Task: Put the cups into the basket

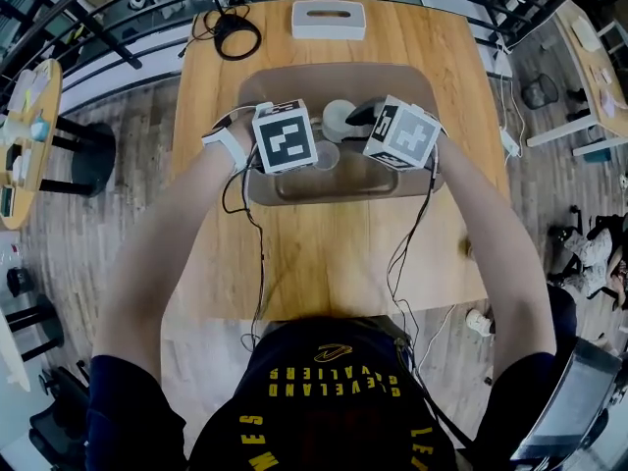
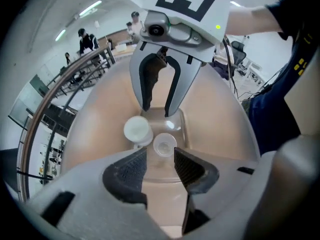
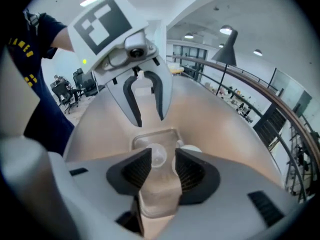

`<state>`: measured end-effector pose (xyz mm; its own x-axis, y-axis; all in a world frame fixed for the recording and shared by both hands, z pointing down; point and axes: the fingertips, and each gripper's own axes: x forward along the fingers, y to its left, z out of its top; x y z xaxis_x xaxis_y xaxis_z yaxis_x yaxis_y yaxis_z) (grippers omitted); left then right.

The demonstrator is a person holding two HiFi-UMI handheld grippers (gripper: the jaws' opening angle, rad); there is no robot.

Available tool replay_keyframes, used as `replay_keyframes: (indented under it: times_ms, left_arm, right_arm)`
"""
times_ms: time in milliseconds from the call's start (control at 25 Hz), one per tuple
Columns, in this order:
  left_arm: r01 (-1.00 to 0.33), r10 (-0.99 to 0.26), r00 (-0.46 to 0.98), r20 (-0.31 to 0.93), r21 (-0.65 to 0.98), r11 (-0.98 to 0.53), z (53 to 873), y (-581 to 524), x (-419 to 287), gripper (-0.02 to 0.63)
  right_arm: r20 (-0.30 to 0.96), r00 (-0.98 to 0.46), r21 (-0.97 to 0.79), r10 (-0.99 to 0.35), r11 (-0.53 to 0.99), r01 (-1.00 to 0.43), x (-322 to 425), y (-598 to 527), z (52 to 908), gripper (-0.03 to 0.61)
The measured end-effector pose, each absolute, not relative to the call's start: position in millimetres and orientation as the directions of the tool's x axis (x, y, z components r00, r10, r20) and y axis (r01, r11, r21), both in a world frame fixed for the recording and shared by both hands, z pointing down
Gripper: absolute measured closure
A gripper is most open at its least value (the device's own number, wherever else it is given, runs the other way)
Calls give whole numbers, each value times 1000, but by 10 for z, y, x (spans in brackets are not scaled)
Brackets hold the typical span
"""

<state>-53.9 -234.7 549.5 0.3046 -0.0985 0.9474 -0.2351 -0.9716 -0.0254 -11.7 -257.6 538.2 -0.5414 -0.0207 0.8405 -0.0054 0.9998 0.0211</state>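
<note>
Hovering two open claws above the basket on the wooden bench.
The left claw hangs over the basket with its jaws apart and empty. Inside the basket, a white cup and a clear cup stand just beside each other. The right claw is over the same basket, jaws apart, gripping nothing.

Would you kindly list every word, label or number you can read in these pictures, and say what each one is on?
"CLEVELAND CAVALIERS": yellow print, upside down, on the person's dark navy T-shirt.
"MES": cut-off yellow letters lower on it; the rest is unreadable.
White marker cubes: black square patterns only, no text.
</note>
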Motion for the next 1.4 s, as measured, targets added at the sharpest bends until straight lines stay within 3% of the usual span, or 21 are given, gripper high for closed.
replay_keyframes:
  times_ms: [280,400,520,880,1120,1400]
  left_arm:
    - [-367,-364,577,732,-165,-915,4684,-2119,-397,442]
    - [-432,-471,630,618,-225,-873,4402,-1934,-396,483]
    - [-514,-570,642,513,-264,-816,4171,-1733,-461,535]
    - [-751,-752,653,95,-50,-658,3251,-776,-1002,603]
    - [-757,-757,653,33,79,-649,3291,-163,-1209,603]
    - [-709,-724,689,36,238,-663,3735,158,-935,603]
  right_arm:
    - [716,-677,158,-170,984,-80,-129,-2286,4793,470]
    - [655,-721,185,-227,973,-138,-124,-2153,4548,520]
    - [566,-773,173,-288,958,-230,-119,-2003,4275,531]
    - [263,-833,121,-487,873,-472,-56,-1285,3577,558]
    - [143,-759,-276,-635,711,-647,202,-843,3578,566]
    - [141,-639,-259,-756,594,-761,361,-217,3819,566]
